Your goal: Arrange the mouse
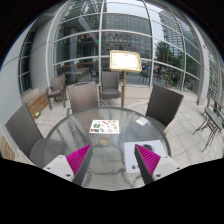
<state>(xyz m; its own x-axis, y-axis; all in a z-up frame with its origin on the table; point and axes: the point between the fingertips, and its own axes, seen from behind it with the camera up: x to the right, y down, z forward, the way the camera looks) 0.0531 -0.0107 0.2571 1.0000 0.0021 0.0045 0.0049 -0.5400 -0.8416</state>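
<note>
**Mouse waits on the round glass worktop**

The tool (pixel 112 160) hangs released over the worktop (pixel 60 140) — nothing between its fingers. The mouse (pixel 141 121) lies well beyond them, just beside a patterned mat (pixel 104 127). Chairs (pixel 160 103) ring it.

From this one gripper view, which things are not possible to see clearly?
- Mouse: none is identifiable; a small pale item on the glass table is too small to name.
- Printed card: its pattern is too small to read.
- Sign behind the chairs: text illegible.
- Gripper: jaws open and empty; their bases are cut off by the lower edge.
</note>
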